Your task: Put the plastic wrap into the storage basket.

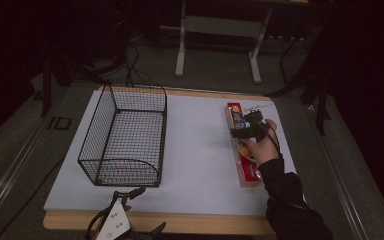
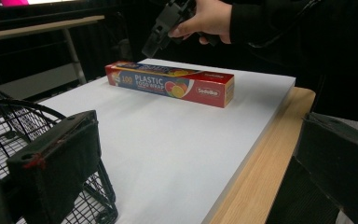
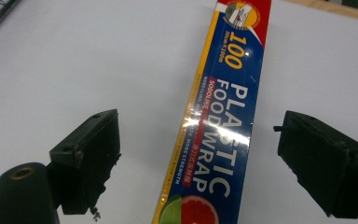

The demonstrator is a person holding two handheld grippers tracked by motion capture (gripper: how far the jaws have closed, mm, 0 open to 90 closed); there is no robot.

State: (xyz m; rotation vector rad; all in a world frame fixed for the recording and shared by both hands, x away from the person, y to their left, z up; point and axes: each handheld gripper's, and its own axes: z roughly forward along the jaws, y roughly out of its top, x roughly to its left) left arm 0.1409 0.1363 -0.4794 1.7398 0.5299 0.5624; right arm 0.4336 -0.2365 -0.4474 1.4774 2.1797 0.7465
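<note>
In the high view, a long red and blue cardboard box of plastic food wrap [image 1: 241, 145] lies flat on the white sheet that covers the wooden table [image 1: 200, 150], on the right part. The right gripper [image 1: 245, 127], held by the person's right hand [image 1: 264, 147] in a black sleeve, hangs over the box's far half, its jaws reaching across the box. The left gripper [image 1: 130, 194] sits low at the table's near edge, just in front of the black wire basket [image 1: 125, 135], which stands on the sheet's left part, well apart from the box.

In the left gripper view, its two black fingers [image 2: 58, 163] are spread wide with nothing between them. The basket [image 2: 14, 121] is beside the left-hand finger. The box [image 2: 170, 84] lies far ahead across the sheet, and the right gripper [image 2: 161, 35] hovers above its far end.

In the right gripper view, the two black fingers [image 3: 86, 158] stand wide apart, one on each side of the box [image 3: 219, 121]. The box runs up between them, closer to neither by much, and touches neither; white sheet shows on both sides.
</note>
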